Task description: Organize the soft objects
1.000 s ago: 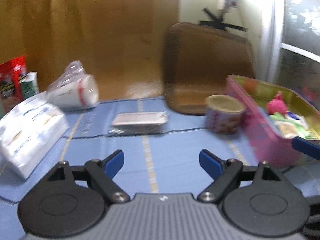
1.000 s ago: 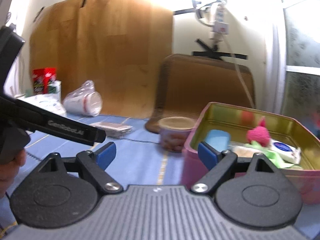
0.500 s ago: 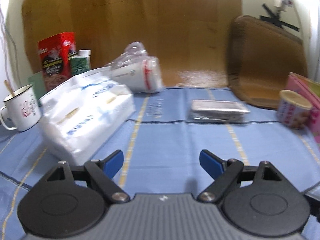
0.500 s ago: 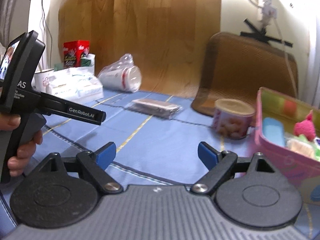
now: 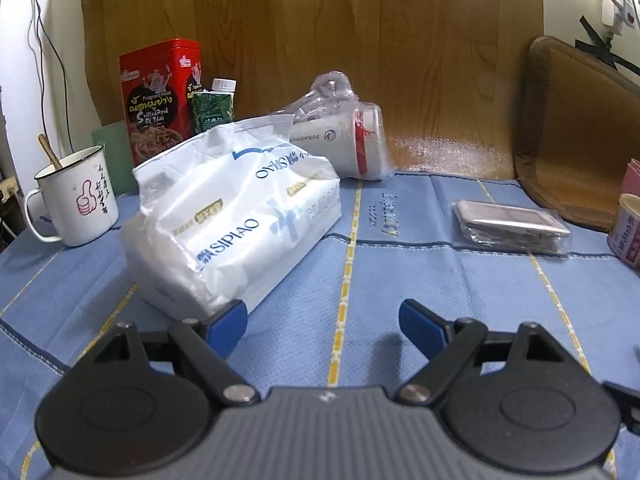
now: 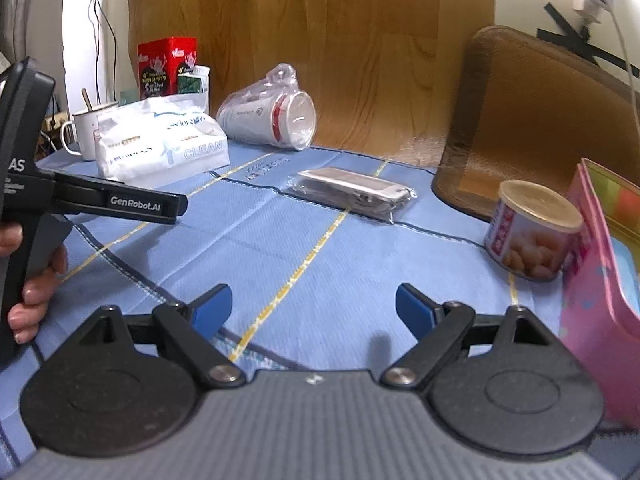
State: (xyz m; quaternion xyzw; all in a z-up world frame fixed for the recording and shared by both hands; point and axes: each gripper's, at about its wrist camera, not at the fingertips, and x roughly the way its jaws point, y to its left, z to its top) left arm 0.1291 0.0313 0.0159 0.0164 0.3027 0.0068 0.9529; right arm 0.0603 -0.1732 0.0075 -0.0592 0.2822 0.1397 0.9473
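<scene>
Far left on bench: enamel mug with spoon, red tin and green carton behind. Next, soft white tissue pack lying on blue cloth, long axis running from near-left toward far-right, near corner touching or just beside left pad of left gripper. Left gripper jaws spread wide, nothing between them; pack sits up and left of the gap, not centred. Bagged cups on their side behind pack. Wrapped flat packet further right, then small can, then pink box at right edge, likely the destination. Right gripper jaws also wide and empty, over bare cloth, pack well apart up-left. Left hand on its handle, nearer the pack. Judged next: swing left jaws leftward to straddle pack across its short side
</scene>
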